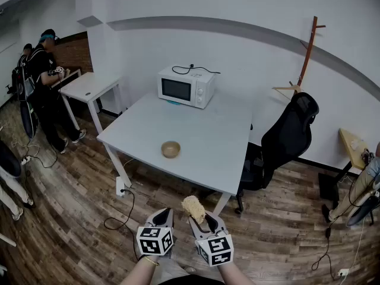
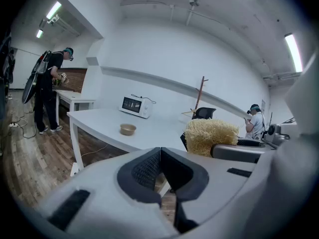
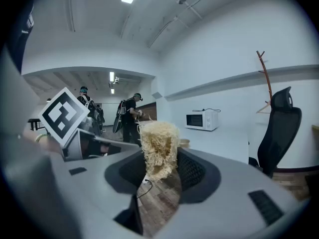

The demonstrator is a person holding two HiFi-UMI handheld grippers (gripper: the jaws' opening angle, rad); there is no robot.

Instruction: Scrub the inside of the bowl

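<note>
A small tan bowl (image 1: 170, 149) stands empty near the front of the white table (image 1: 202, 141); the left gripper view shows the bowl (image 2: 128, 129) far ahead. Both grippers hang low over the wooden floor, well short of the table. My left gripper (image 1: 162, 215) (image 2: 160, 153) is shut with nothing between its jaws. My right gripper (image 1: 199, 217) (image 3: 160, 169) is shut on a pale fibrous scrubber (image 1: 193, 206) (image 3: 159, 148), which sticks up from the jaws. From the left gripper's camera the scrubber (image 2: 210, 136) sits close on the right.
A white microwave (image 1: 186, 86) stands at the table's far end. A black office chair (image 1: 290, 132) is at the table's right side, with a wooden coat rack (image 1: 307, 52) behind. People (image 1: 44, 82) stand by a small white table (image 1: 89, 86) at left. A cable (image 1: 122, 212) trails over the floor.
</note>
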